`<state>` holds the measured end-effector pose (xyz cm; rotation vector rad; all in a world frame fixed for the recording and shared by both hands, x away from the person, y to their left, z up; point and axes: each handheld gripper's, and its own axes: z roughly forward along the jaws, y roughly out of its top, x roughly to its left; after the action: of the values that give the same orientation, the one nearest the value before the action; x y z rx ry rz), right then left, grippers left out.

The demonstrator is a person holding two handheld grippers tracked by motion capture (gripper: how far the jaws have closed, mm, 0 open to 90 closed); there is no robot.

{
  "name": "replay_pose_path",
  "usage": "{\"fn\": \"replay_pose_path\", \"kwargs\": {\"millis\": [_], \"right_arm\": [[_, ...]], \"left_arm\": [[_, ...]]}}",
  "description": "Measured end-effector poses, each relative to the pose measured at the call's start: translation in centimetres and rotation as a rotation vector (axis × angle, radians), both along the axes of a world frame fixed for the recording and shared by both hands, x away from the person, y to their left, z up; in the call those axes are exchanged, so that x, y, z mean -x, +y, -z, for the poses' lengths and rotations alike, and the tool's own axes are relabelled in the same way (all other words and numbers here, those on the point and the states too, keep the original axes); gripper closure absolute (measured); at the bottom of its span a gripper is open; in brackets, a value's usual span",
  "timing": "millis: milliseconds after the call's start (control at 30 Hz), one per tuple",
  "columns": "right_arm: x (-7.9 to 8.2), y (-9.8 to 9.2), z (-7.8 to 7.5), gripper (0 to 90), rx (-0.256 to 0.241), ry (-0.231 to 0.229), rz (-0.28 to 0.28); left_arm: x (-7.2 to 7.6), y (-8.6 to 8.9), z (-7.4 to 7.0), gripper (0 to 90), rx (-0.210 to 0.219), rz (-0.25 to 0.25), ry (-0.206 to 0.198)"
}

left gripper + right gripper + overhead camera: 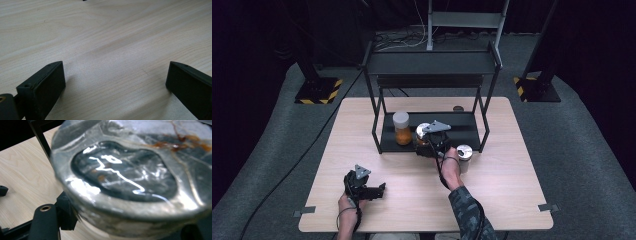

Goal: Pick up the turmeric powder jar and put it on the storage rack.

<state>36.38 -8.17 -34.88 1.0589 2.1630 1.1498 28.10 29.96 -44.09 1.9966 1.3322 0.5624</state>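
A silver-lidded jar (424,136) is gripped upright between the right gripper's (432,141) jaws at the rack's (468,131) lower shelf front edge, while the left gripper (379,190) is held open, well apart on the table (502,190).

Pale wood table (492,200). Black rack (432,65) stands at far centre; steel-lidded jar (464,157) just right of it. Small dark disc (458,108), perhaps a lid, at far edge.

1. High view: fixed overhead, looks forward and down on the whole light wooden table (412,200).
2. Left gripper view: very near, angled down at bare tabletop (112,37); shared with high view.
3. Right gripper view: pressed close to a silver-lidded glass jar (130,177) at the black metal shelf rack (432,65).
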Motion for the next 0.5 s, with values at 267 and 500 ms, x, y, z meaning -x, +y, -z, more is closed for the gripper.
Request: {"fn": "replay_pose_path", "kwargs": {"millis": [267,500], "right_arm": [[-0.51,0.2,-0.44,31.2,0.001,0.006,0.002],[-0.71,0.11,-0.79,31.2,0.002,0.005,0.006]], "left_arm": [[0.03,-0.06,-0.01,2.5,-0.003,-0.003,-0.001],[0.17,-0.09,0.01,2.6,-0.003,-0.008,-0.002]]}}
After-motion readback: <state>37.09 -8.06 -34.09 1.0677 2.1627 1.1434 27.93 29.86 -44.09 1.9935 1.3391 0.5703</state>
